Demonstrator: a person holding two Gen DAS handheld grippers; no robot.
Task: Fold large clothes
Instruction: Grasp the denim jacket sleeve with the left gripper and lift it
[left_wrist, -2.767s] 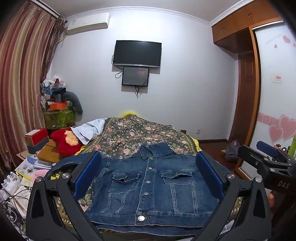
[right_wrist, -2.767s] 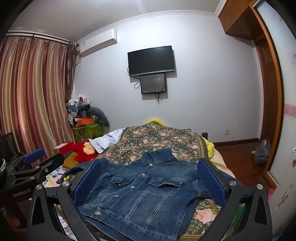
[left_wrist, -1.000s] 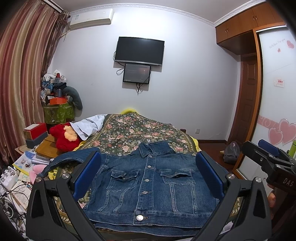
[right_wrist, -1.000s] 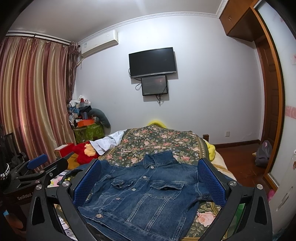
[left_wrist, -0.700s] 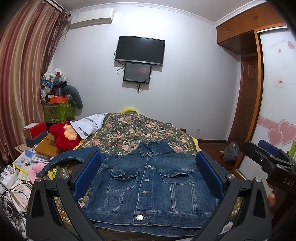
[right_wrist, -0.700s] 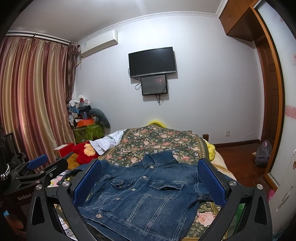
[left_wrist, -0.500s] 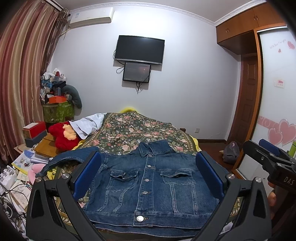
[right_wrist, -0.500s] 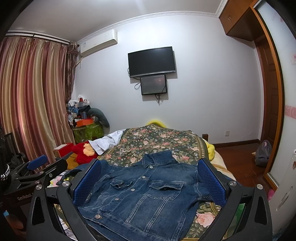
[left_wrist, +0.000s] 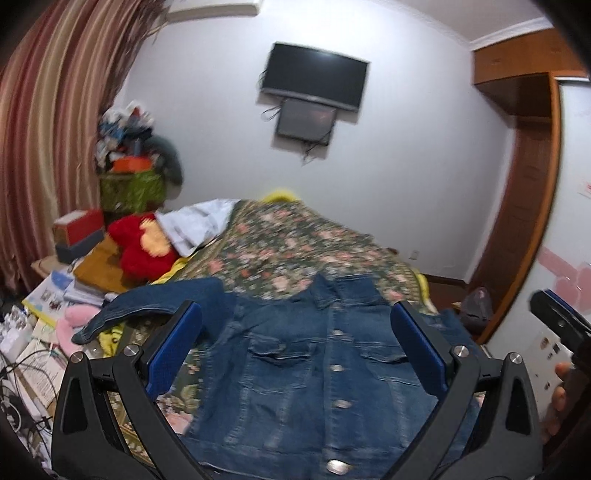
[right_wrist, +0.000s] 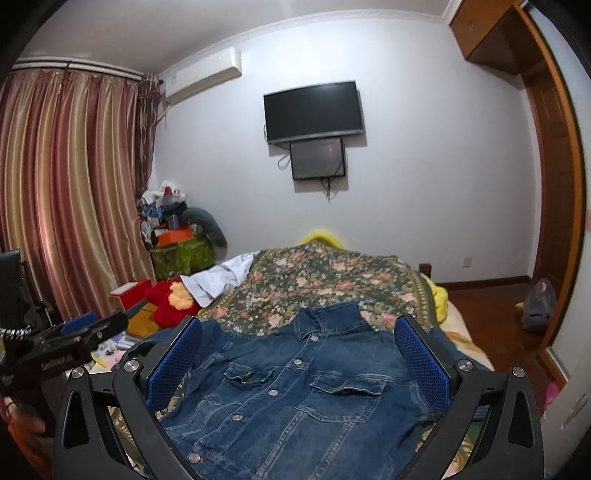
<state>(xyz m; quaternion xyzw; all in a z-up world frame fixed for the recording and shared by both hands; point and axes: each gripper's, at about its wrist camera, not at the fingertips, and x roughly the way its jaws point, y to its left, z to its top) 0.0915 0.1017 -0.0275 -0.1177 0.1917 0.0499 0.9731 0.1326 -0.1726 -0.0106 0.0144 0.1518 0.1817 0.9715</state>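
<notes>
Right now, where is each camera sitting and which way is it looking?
Left wrist view: sits on the left gripper, looking forward over the denim jacket on the floral bedspread toward the wall TV; its own open blue-padded fingers show, plus the right gripper at the right edge.
Right wrist view: sits on the right gripper, facing the same way; its open fingers show, plus the left gripper at the left edge.
Both share the jacket, bedspread, TV and red plush toy.

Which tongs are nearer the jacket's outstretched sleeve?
Left. The left tongs hang open beside the sleeve at the jacket's left; the right tongs, also open, sit toward its other side.
</notes>
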